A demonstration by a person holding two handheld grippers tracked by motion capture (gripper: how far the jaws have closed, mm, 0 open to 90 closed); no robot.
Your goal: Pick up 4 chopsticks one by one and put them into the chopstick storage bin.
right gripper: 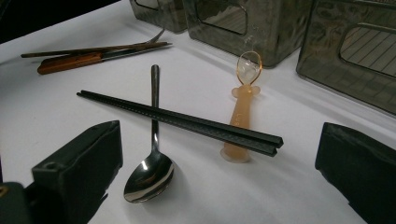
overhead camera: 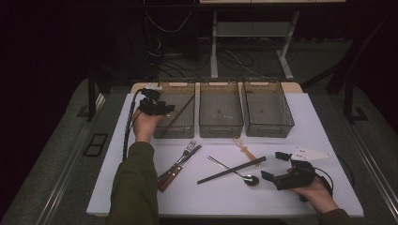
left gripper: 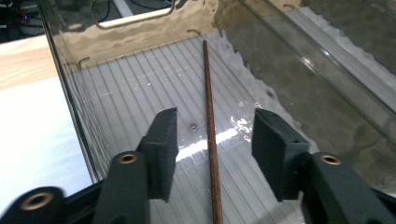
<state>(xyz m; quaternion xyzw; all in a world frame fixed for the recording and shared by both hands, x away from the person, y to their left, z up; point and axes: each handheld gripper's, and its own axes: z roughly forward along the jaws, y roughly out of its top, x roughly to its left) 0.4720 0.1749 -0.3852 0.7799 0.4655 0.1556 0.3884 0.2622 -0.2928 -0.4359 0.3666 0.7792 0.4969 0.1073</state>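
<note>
My left gripper [overhead camera: 165, 109] hangs over the left clear bin [overhead camera: 174, 132], jaws apart. Between them but untouched, a thin brown chopstick [left gripper: 208, 93] lies inside that bin [left gripper: 135, 79], and from above the chopstick [overhead camera: 184, 109] runs slanted across it. My right gripper [overhead camera: 278, 167] rests at the table's front right, open, nothing in it [right gripper: 217, 137]. Just ahead of it lie a pair of black chopsticks [right gripper: 187, 122], a steel spoon [right gripper: 150, 175] and an orange plastic spoon [right gripper: 243, 112].
Two more clear bins stand in the back row, middle [overhead camera: 220, 127] and right [overhead camera: 268, 127]. A fork [overhead camera: 187, 152] and a wooden-handled knife [overhead camera: 170, 177] lie front left on the white table [overhead camera: 211, 197]. The person's sleeve [overhead camera: 133, 187] covers the front left edge.
</note>
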